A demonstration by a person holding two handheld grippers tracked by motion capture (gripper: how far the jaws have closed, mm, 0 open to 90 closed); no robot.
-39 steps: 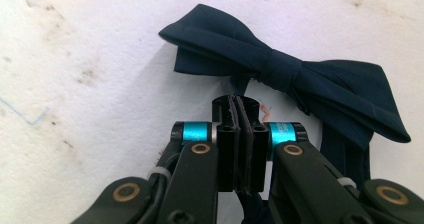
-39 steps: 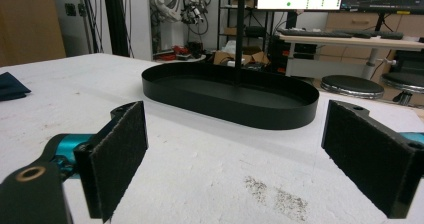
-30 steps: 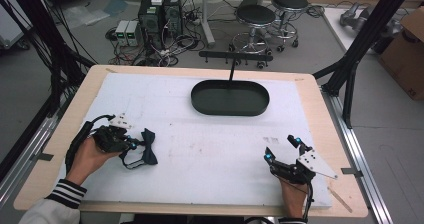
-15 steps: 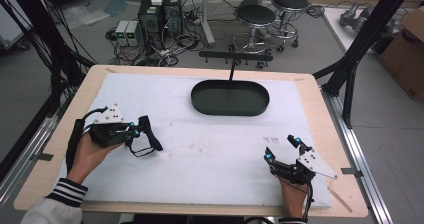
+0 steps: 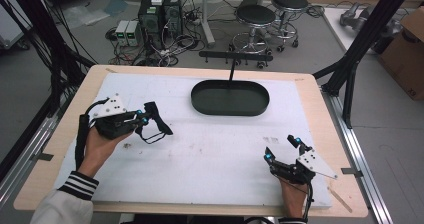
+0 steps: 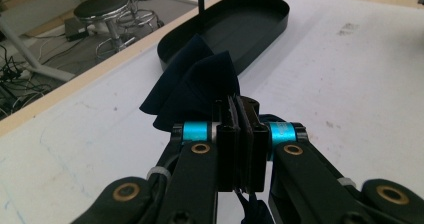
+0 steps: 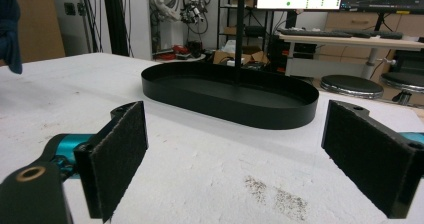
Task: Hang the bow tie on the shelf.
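At my table, the left gripper hangs over the left half of the white mat, its jaws pressed together on a dark blue cloth. In the left gripper view I see the cloth fanning out past the clamped pads toward the far side, its folds lifted off the mat, with a thin dark strand dropping below the jaws. From the high view the cloth looks like a dark loop dangling from the tool's tip, left of centre. The black oval tray sits on the far middle of the mat, well apart from both tools, a thin black post rising at its far rim. The right gripper rests low at the near right, jaws spread wide apart; between its pads I see bare, speckled mat.
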